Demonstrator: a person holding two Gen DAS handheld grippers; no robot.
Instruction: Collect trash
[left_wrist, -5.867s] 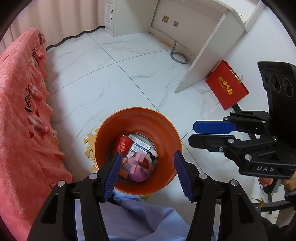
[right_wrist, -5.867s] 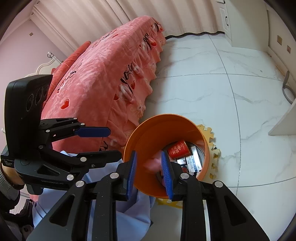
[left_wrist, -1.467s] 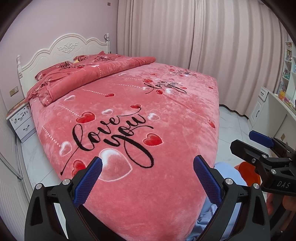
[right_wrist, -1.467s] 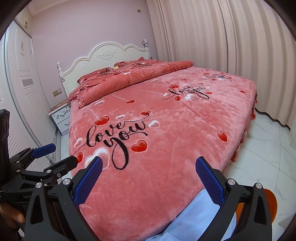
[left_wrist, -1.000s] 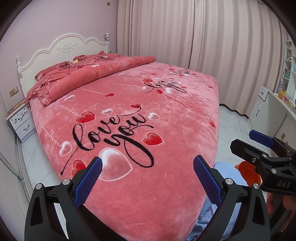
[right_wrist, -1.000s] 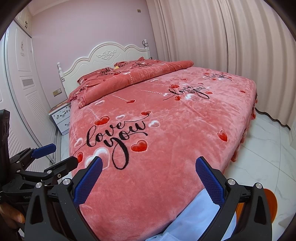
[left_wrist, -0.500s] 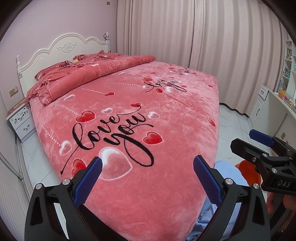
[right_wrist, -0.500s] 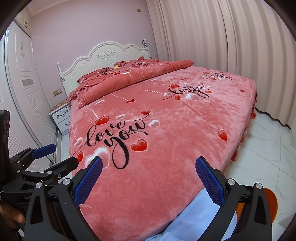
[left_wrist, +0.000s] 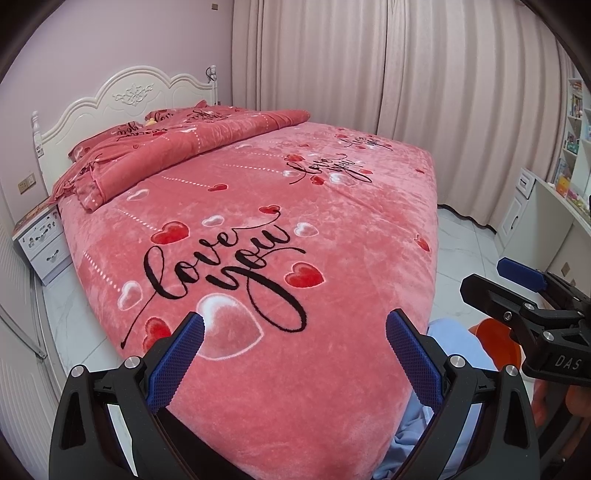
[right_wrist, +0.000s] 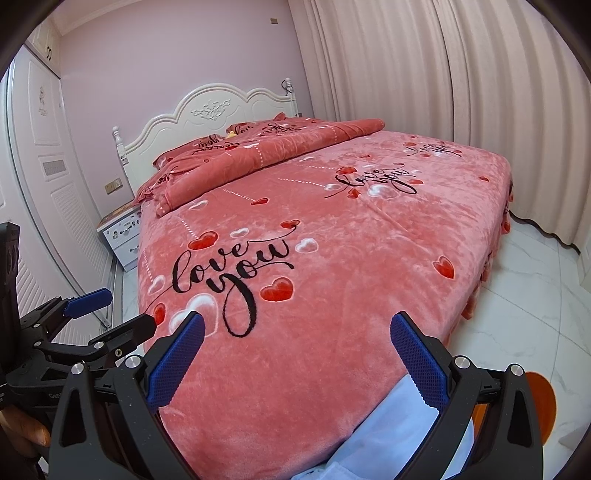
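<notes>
Both tools, left tool (left_wrist: 294, 352) & right tool (right_wrist: 296, 354), up from orange bin (right_wrist: 541, 408) since last drop, now wide open, empty over bed (left_wrist: 332, 229) foot edge; no trash seen, prob done

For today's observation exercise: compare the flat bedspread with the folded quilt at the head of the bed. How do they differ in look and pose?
The bedspread lies flat over the whole bed; the folded quilt sits bunched in a ridge by the headboard. The bedspread shows full "love you" lettering and hearts; the quilt's print is creased and partly hidden. Both are pinkish-red plush with the same pattern.

Pink heart-print bed (left_wrist: 332, 206) (white headboard (left_wrist: 122, 99)), beige curtains (left_wrist: 406, 74), nightstand (left_wrist: 44, 240)
</notes>
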